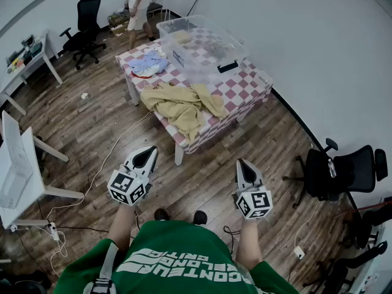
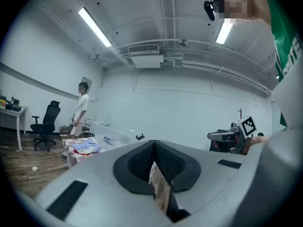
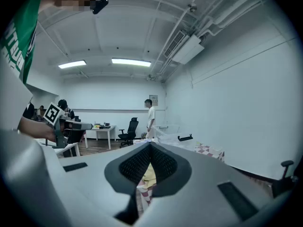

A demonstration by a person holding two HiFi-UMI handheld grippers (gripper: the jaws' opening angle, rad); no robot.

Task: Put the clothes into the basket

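Left gripper (image 1: 146,154) and right gripper (image 1: 245,167), jaws together and empty, hang well short of the red-and-white chequered table (image 1: 248,84). They should open before reaching the crumpled yellow garment (image 1: 182,106) on the table's near end; the clear plastic basket (image 1: 184,60) stands at its far side.

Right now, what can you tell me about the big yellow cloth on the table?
The yellow garment is mustard-coloured, soft-looking fabric, crumpled and spread in loose folds. It lies on the red-and-white checked tablecloth at the table's near end, with one part drooping over the edge. The clear plastic bin stands behind it. Nothing holds it.
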